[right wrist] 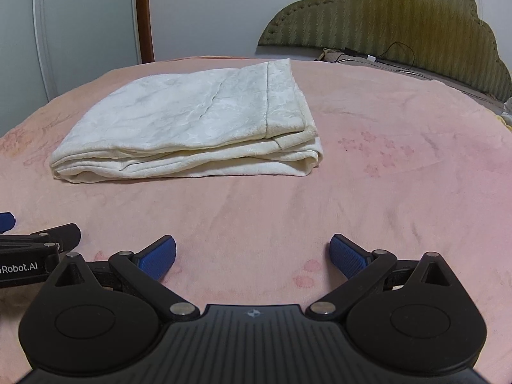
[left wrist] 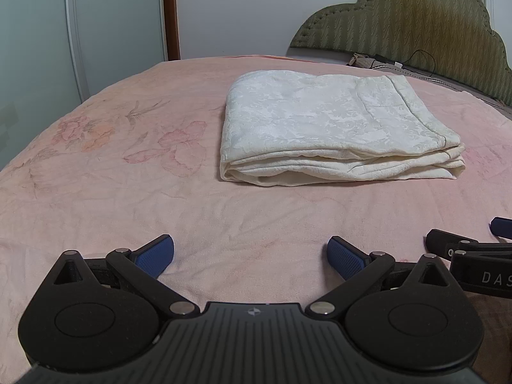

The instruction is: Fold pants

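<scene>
Cream-white pants (left wrist: pixel 332 128) lie folded into a thick flat rectangle on the pink bedspread (left wrist: pixel 128 192); the right wrist view shows the same pants (right wrist: pixel 192 128) left of centre. My left gripper (left wrist: pixel 250 254) is open, low over the bedspread, well short of the pants, with nothing between its blue pads (left wrist: pixel 156 256). My right gripper (right wrist: pixel 252 256) is open too, empty, just as far back from the bundle. Each gripper shows at the other view's edge: the right gripper (left wrist: pixel 499 227) beside the left, the left gripper (right wrist: pixel 6 220) beside the right.
A padded olive headboard (left wrist: pixel 416 22) rises at the back right, with a black cable (left wrist: pixel 425 64) and small items at its foot. A white wardrobe door (left wrist: pixel 38 32) and a brown door frame (left wrist: pixel 171 12) stand behind the bed on the left.
</scene>
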### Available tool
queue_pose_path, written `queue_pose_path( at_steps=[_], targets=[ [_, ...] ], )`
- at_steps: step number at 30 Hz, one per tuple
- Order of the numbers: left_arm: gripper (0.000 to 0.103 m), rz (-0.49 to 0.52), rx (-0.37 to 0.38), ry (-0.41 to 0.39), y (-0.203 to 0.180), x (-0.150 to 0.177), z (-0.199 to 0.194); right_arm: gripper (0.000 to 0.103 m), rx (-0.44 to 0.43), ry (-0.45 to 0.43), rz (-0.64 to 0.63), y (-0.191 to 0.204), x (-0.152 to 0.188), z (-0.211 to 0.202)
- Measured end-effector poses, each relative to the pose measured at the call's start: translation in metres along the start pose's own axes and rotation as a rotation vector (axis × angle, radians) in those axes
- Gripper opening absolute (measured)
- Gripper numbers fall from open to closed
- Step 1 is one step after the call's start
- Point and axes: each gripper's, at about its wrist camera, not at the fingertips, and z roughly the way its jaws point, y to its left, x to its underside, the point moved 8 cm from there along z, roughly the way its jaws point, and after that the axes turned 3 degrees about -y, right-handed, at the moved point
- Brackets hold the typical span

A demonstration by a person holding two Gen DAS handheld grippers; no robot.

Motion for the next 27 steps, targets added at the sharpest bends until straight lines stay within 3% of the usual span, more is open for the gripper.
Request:
queue_pose_path(
  at_steps=[27],
  targets=[
    [0.103, -0.018, -0.018, -0.006, 0.0001, -0.0007, -0.0013, 0.103, 0.018, -0.001, 0.009, -0.0008, -0.0004, -0.0013]
  ],
)
